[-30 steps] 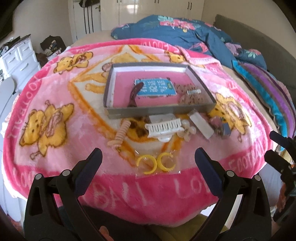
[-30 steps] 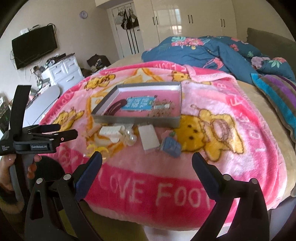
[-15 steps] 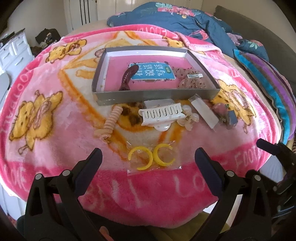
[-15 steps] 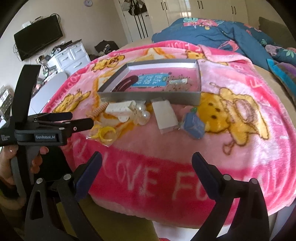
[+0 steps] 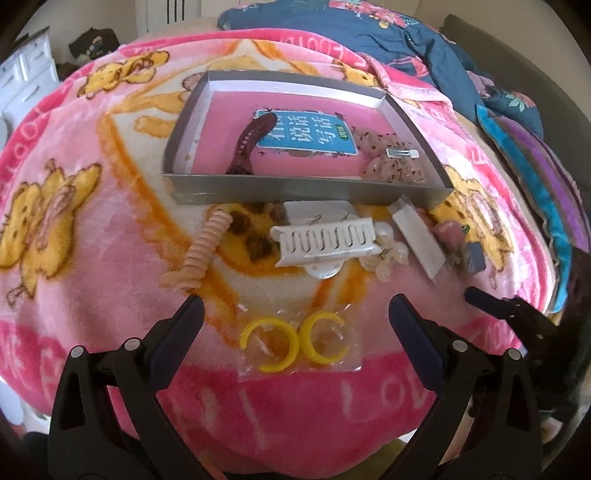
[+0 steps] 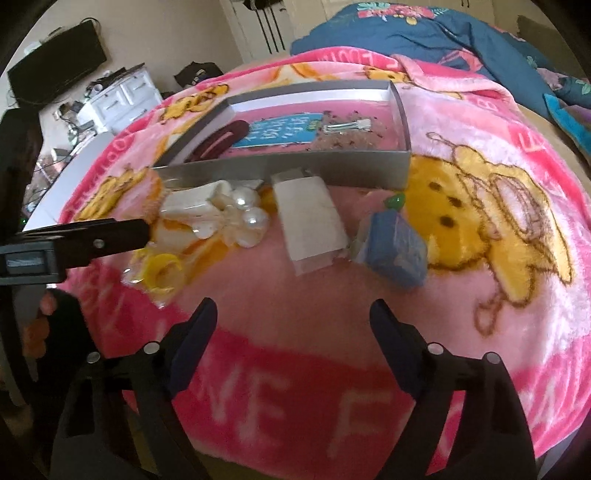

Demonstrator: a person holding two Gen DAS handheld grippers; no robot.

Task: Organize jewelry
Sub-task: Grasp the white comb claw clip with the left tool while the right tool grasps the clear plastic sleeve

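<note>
A grey tray point(image 5: 303, 190) point(image 6: 332, 168) on the pink blanket holds a dark red hair clip point(image 5: 249, 142), a blue card point(image 5: 306, 134) and a small silver clip point(image 5: 402, 153). In front of it lie a coiled peach hair tie point(image 5: 201, 254), a white comb clip point(image 5: 327, 242), a pearl piece point(image 6: 247, 219), a white packet point(image 6: 312, 221), a blue packet point(image 6: 393, 251) and a clear bag with two yellow hoops point(image 5: 295, 341). My left gripper point(image 5: 295, 314) is open just above the hoops bag. My right gripper point(image 6: 293, 314) hangs before the white packet, its jaws closing with nothing between them.
A blue floral duvet point(image 5: 399, 33) and a striped cover point(image 5: 546, 192) lie at the back right. A white dresser point(image 6: 122, 96) and a dark screen point(image 6: 55, 70) stand to the left. A hand point(image 6: 37, 321) holds the left gripper's handle.
Both grippers have dropped and come closer to the items on the blanket. The right gripper's fingers stand a little nearer together than before.
</note>
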